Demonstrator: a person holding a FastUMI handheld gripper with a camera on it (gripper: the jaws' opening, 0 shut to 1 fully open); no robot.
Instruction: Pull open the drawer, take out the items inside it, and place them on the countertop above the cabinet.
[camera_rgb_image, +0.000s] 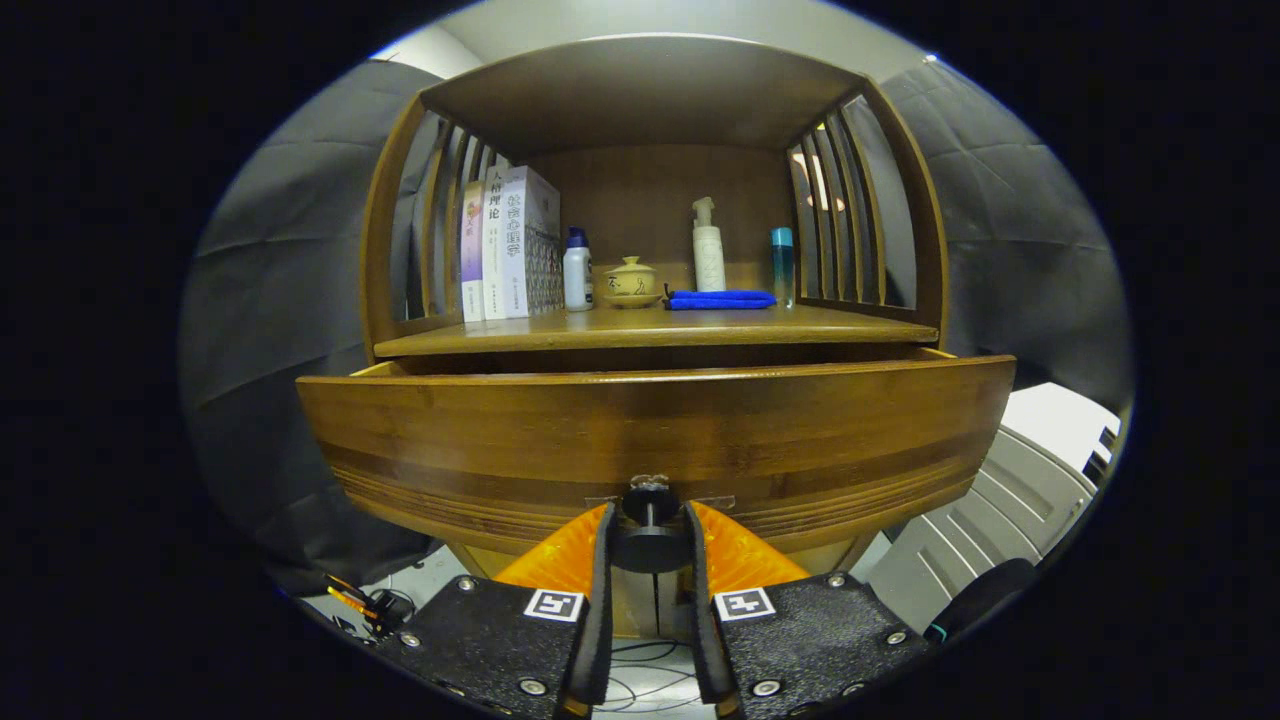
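Gripper (648, 535) fingers closed on small dark round drawer knob (649, 530), knob pinched between them. Wide brown wooden drawer (650, 430) front directly ahead, already pulled partway out beneath wooden countertop (655, 326). Drawer contents hidden. Pull direction: straight back toward holder.

— How is the drawer (655, 430) now?
— It is wooden and brown, and it stands pulled out a little from the cabinet; its front sits forward of the countertop's front edge.
— And its knob (650, 520)?
— Dark and round, at the lower middle of the front. It sits between the fingers of the gripper (648, 545), which press on it from both sides.
— The countertop (655, 325)?
— Flat wood, just above the drawer.
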